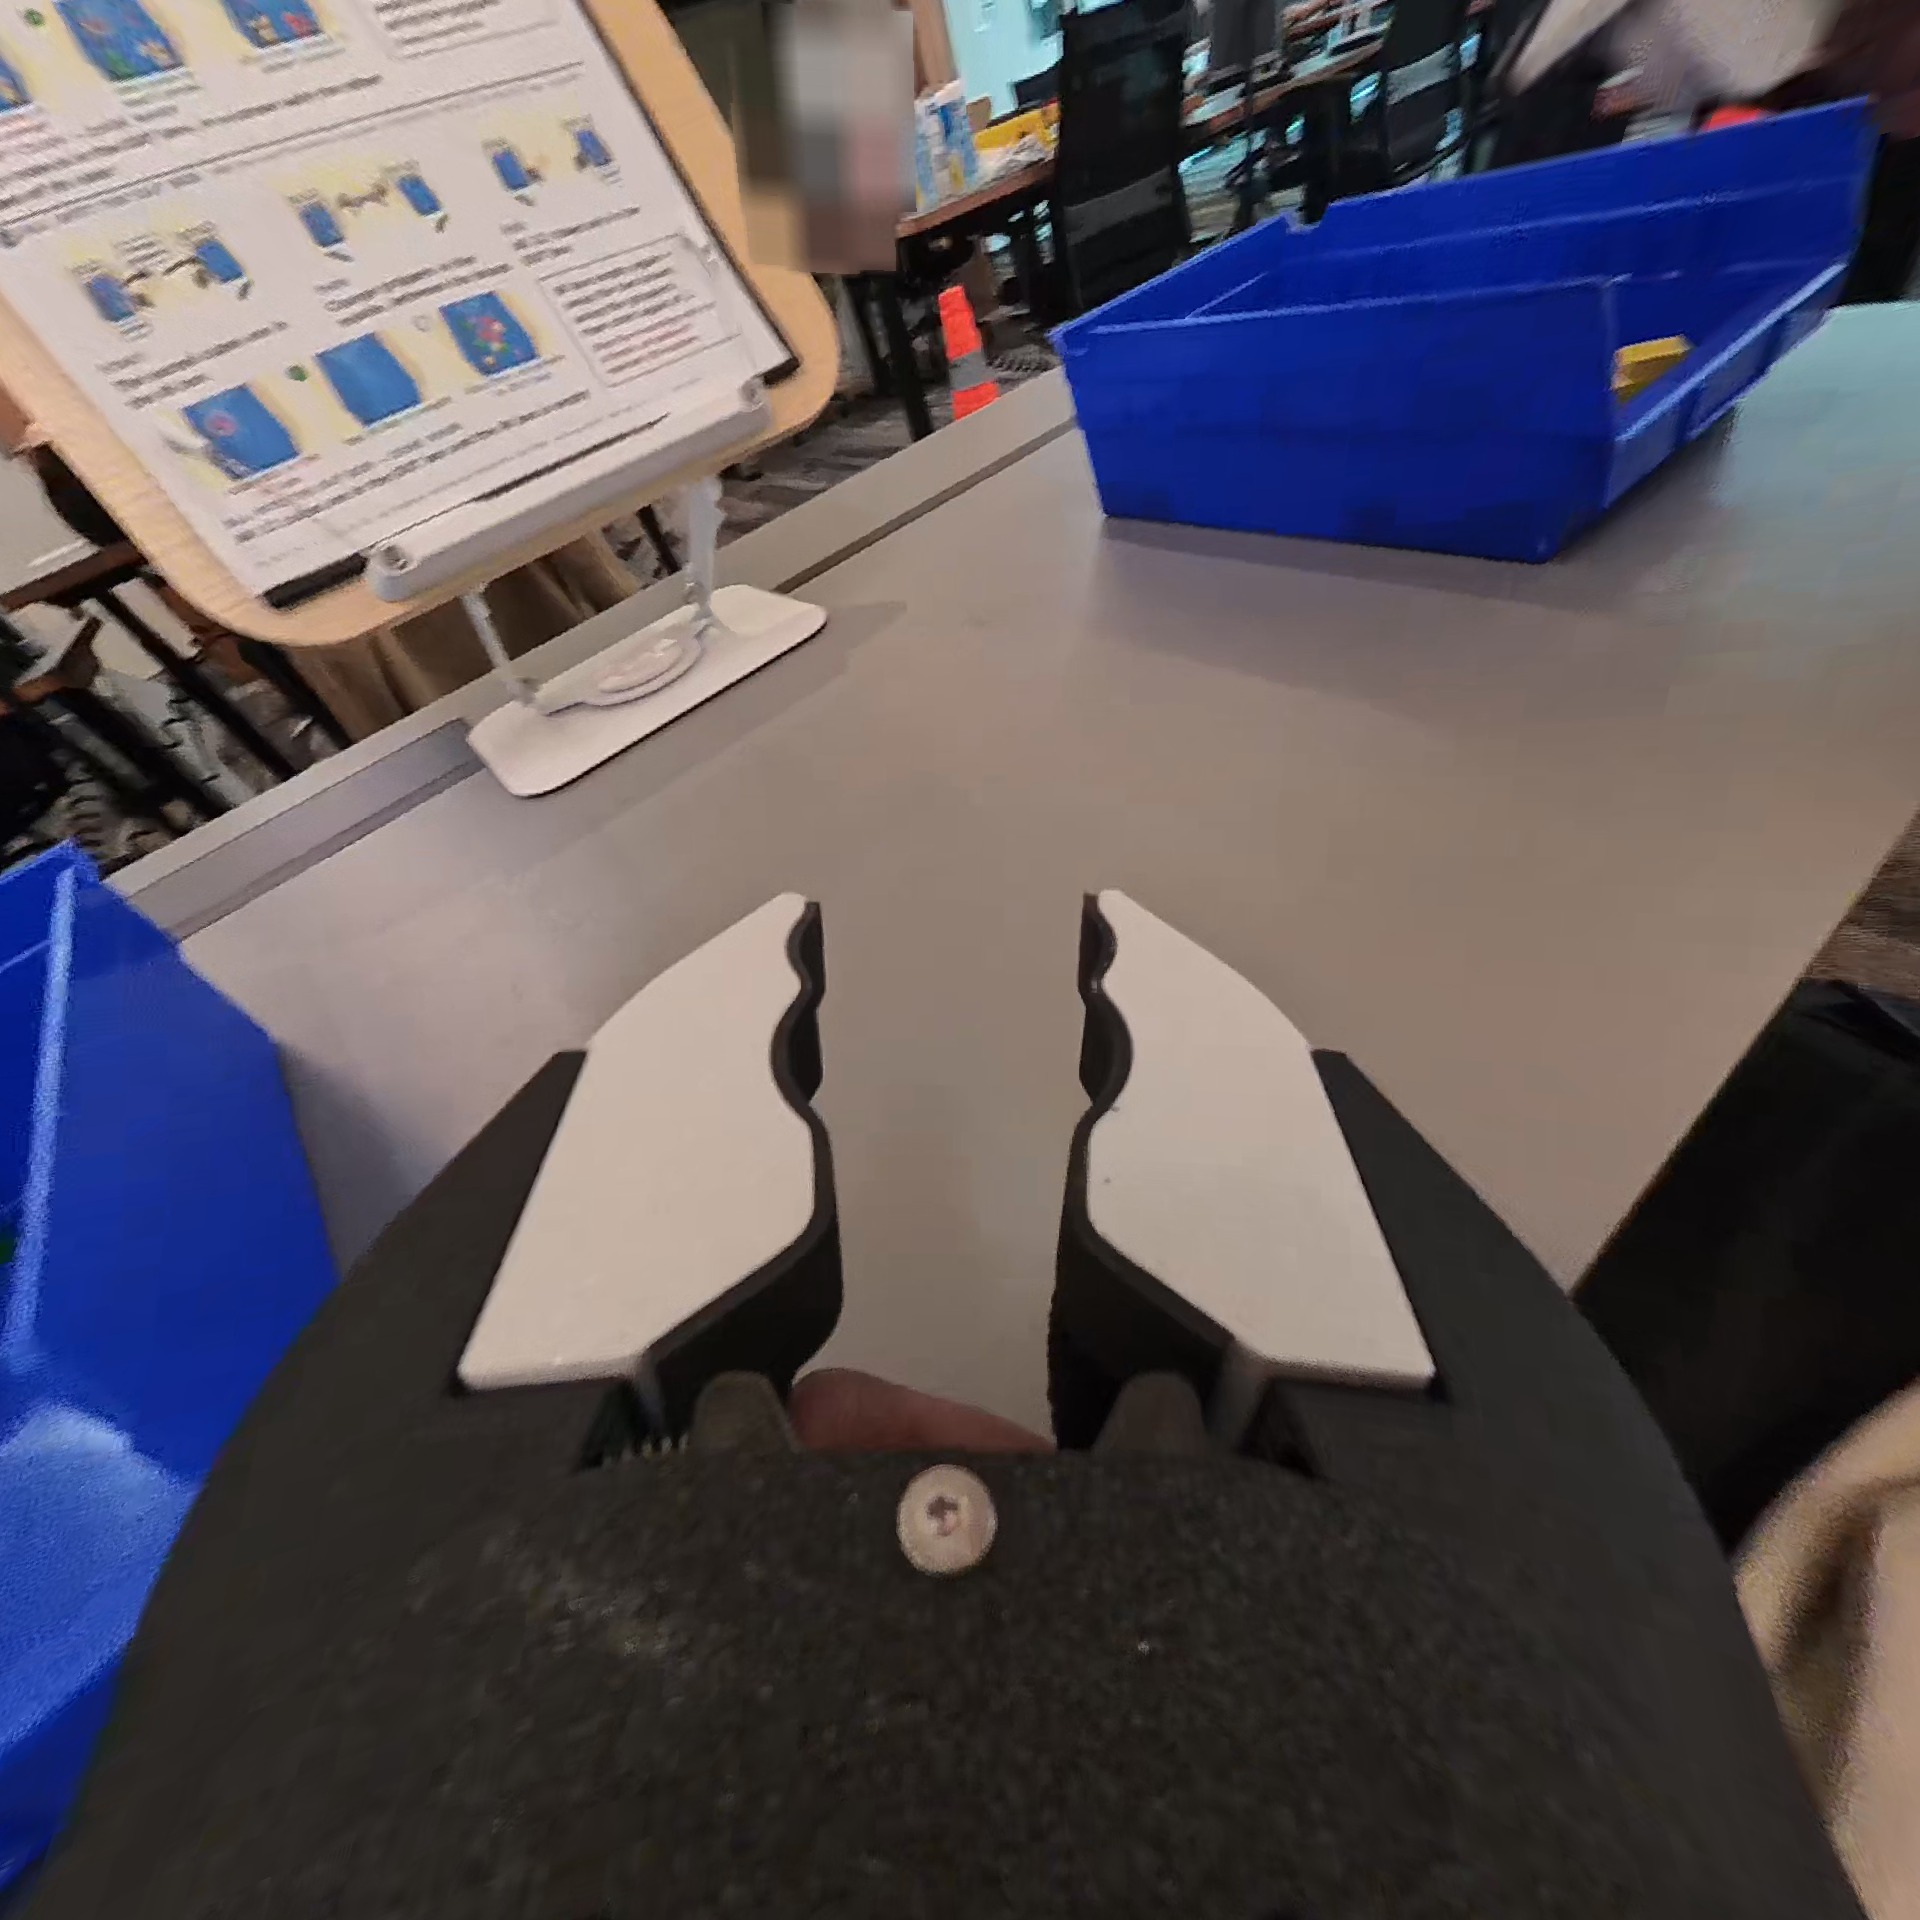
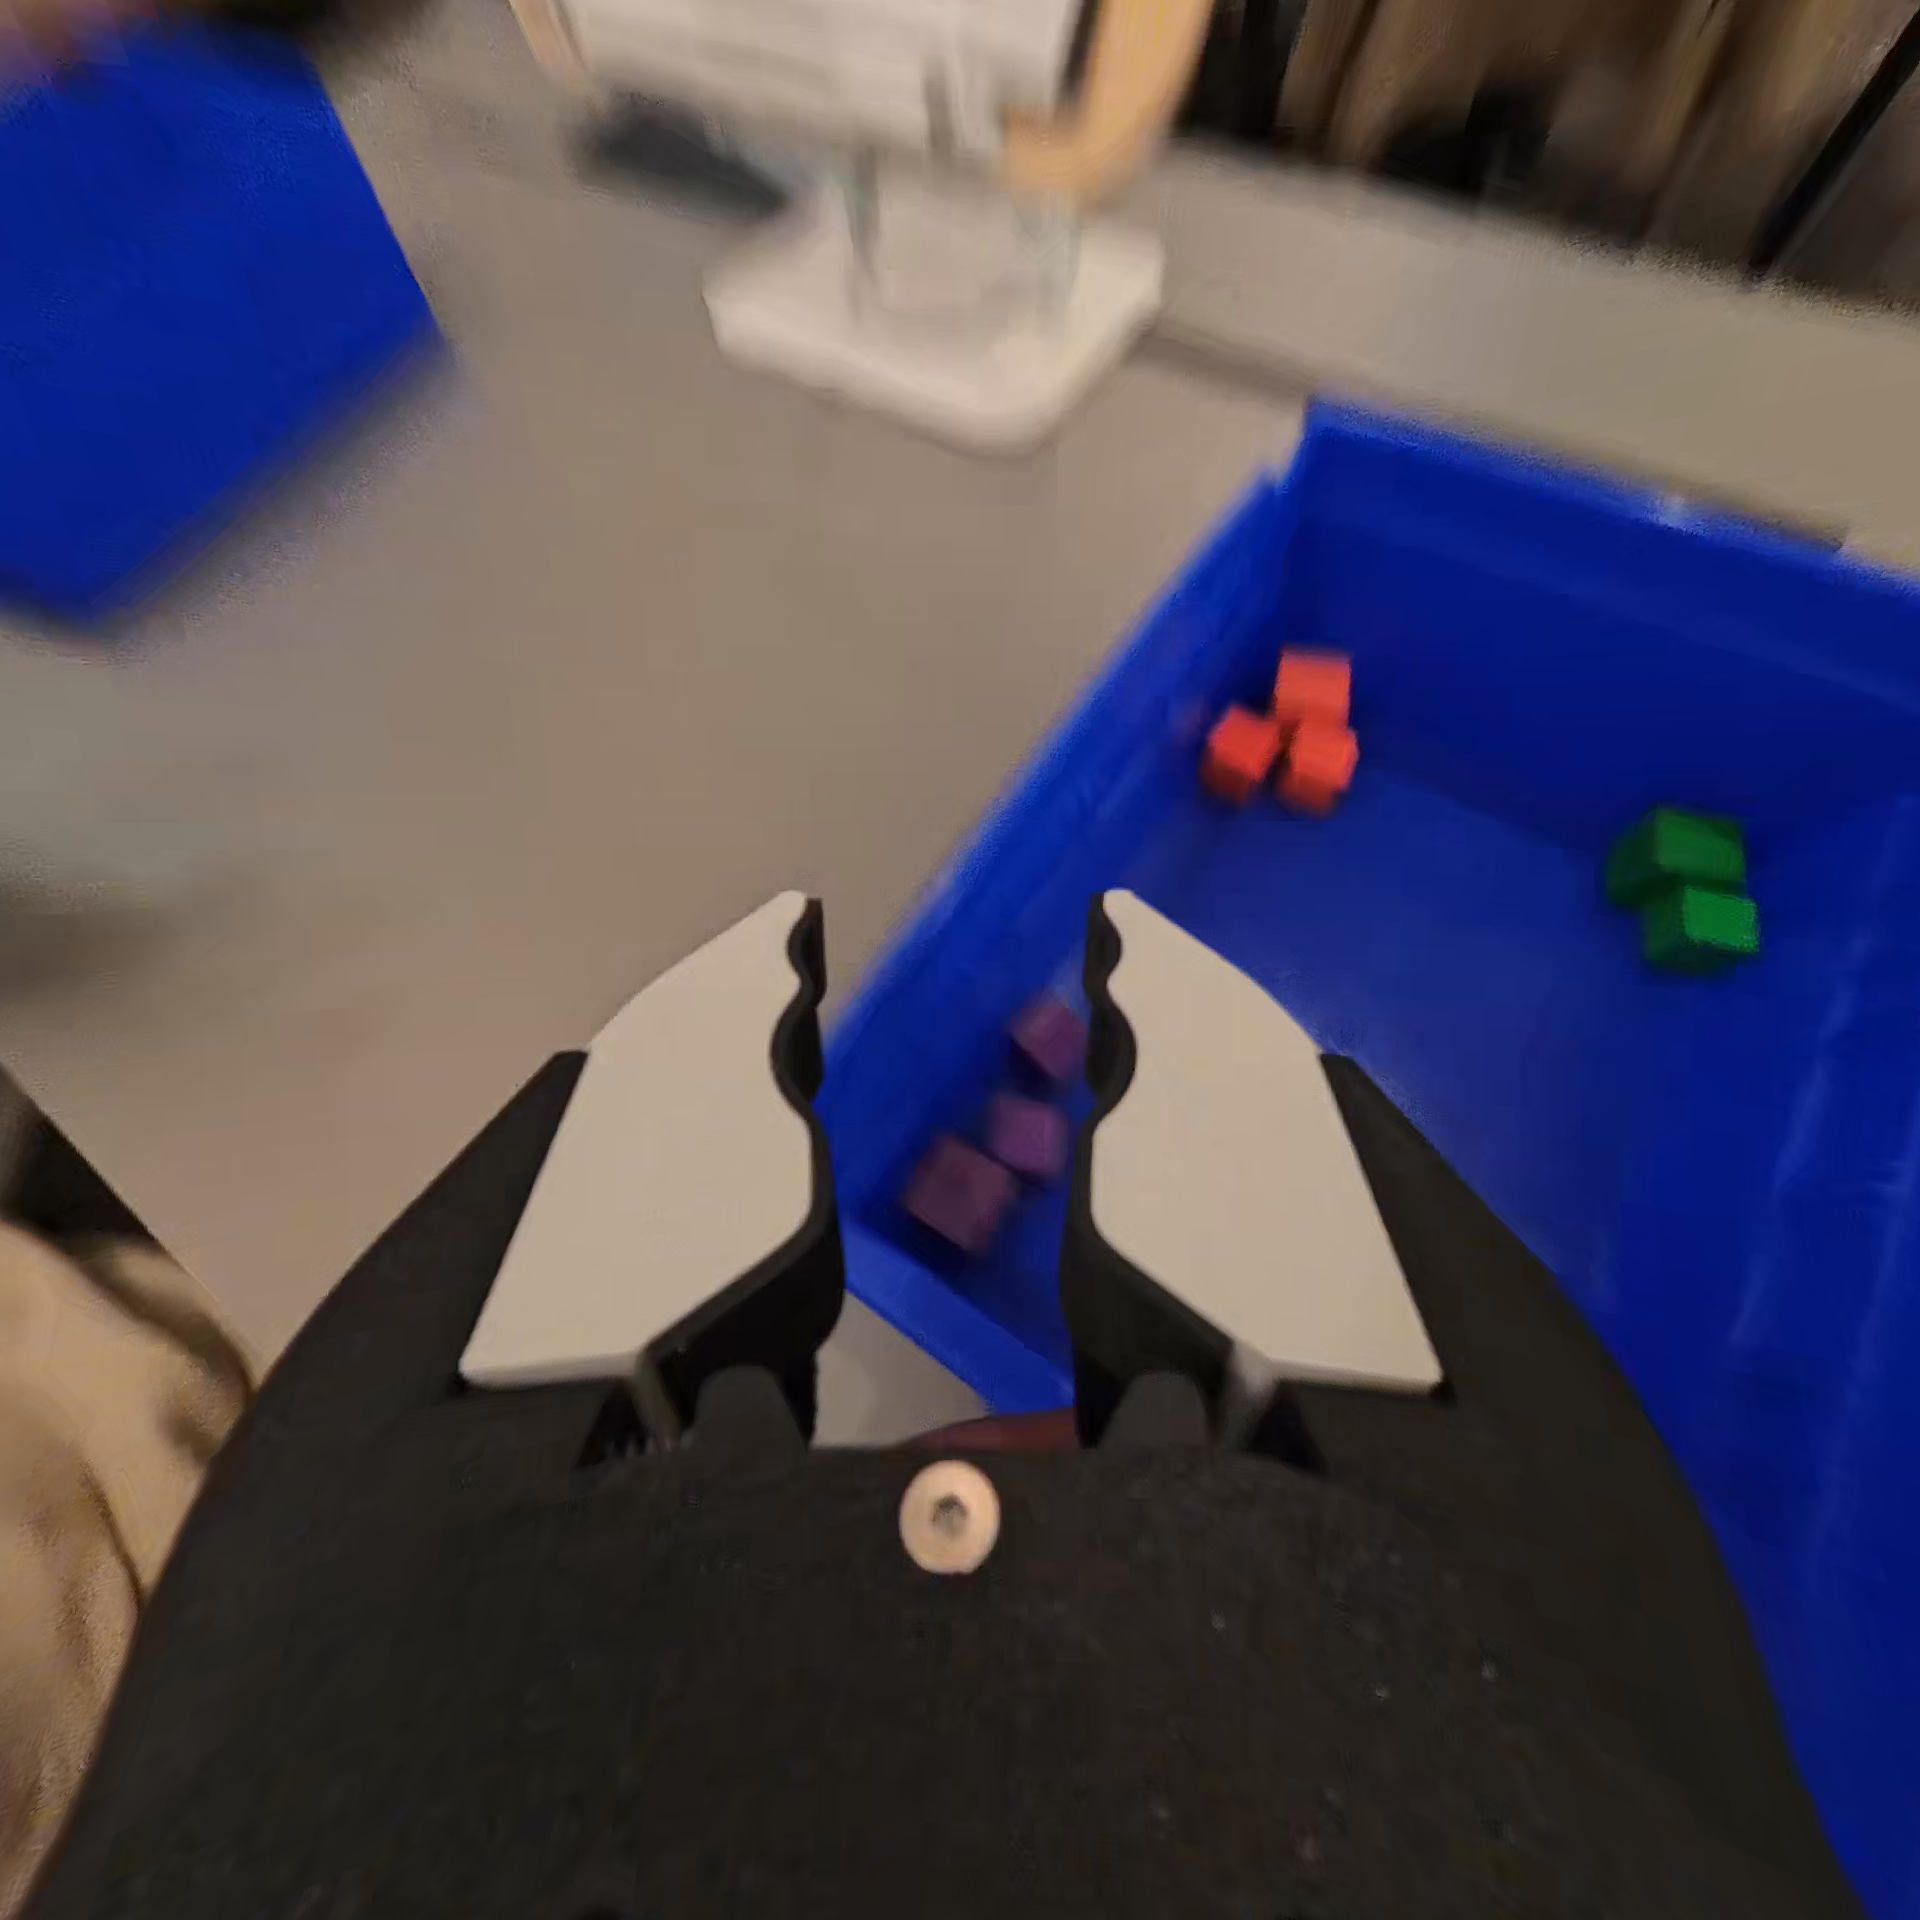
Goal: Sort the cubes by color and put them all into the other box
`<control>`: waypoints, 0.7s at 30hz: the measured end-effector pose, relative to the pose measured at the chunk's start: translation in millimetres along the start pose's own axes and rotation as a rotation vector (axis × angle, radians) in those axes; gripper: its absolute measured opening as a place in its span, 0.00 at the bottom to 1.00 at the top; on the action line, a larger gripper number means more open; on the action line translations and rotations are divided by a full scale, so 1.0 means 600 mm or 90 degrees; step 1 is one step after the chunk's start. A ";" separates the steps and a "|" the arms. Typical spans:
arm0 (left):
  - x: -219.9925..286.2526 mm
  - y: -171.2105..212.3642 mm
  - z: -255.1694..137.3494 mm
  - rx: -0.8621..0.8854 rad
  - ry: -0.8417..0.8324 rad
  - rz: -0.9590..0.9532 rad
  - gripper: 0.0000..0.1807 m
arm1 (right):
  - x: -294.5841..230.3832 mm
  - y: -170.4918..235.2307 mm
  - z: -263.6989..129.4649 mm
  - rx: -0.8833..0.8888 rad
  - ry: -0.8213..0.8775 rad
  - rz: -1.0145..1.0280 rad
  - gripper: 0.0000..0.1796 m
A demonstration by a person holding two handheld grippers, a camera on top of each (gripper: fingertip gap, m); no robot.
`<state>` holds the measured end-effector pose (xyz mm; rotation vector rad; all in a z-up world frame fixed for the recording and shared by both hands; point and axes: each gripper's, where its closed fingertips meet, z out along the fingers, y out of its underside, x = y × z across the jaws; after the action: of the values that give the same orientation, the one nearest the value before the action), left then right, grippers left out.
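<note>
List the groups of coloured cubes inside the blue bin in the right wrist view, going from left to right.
Three purple cubes along the bin's left wall → three red cubes clustered farther back → green cubes farthest right. All lie on the floor of the blue plastic bin; blur hides the exact green count.

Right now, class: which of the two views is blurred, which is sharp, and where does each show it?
Right wrist view: motion-blurred overall, with the red cubes, green cubes and purple cubes in the blue box smeared, the stand base streaked. Left wrist view: sharper; the table and far blue box crisp, edges bent by the wide-angle lens.
</note>
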<state>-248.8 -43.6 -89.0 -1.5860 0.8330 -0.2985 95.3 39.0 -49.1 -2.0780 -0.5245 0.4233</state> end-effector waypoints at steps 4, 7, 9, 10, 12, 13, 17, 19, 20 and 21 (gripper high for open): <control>-0.028 0.012 -0.003 -0.034 -0.060 -0.023 0.26 | -0.169 -0.001 -0.013 0.291 -0.116 0.128 0.23; -0.036 0.023 -0.002 -0.054 -0.066 -0.045 0.26 | -0.259 0.074 0.039 0.234 -0.132 0.118 0.24; -0.040 0.033 -0.002 -0.069 -0.064 -0.062 0.26 | -0.285 0.100 0.052 0.222 -0.127 0.102 0.23; -0.043 0.036 -0.003 -0.071 -0.064 -0.070 0.26 | -0.291 0.105 0.054 0.222 -0.125 0.095 0.23; -0.049 0.038 -0.006 -0.072 -0.064 -0.083 0.26 | -0.294 0.104 0.056 0.209 -0.128 0.080 0.23; -0.053 0.038 -0.009 -0.071 -0.066 -0.090 0.26 | -0.291 0.101 0.056 0.207 -0.125 0.075 0.23; -0.094 0.019 -0.025 -0.038 -0.104 -0.101 0.25 | -0.289 0.102 0.055 0.200 -0.120 0.067 0.23; -0.162 -0.016 -0.043 0.012 -0.172 -0.127 0.21 | -0.292 0.103 0.056 0.195 -0.118 0.058 0.23; -0.212 -0.035 -0.055 0.040 -0.223 -0.160 0.19 | -0.294 0.103 0.056 0.194 -0.118 0.054 0.23; -0.268 -0.046 -0.067 0.056 -0.278 -0.199 0.19 | -0.296 0.101 0.056 0.194 -0.120 0.051 0.23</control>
<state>-377.7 31.5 -11.6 -1.6161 0.2332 -0.1961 -59.6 -58.6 -101.6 -1.7794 -0.4552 0.7064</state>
